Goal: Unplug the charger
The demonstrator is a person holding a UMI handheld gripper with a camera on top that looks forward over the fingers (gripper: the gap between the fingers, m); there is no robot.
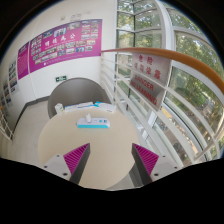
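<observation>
My gripper is open, its two fingers with magenta pads spread wide above a round beige table, nothing between them. Beyond the fingers, near the table's far edge, lies a small white object with a bluish part; it looks like a power strip or charger, too small to tell apart. No cable is clearly visible.
Behind the table stands a curved white wall with a dark doorway arch. Posters hang on the wall above. A glass railing with a wooden handrail and large windows run along the right side.
</observation>
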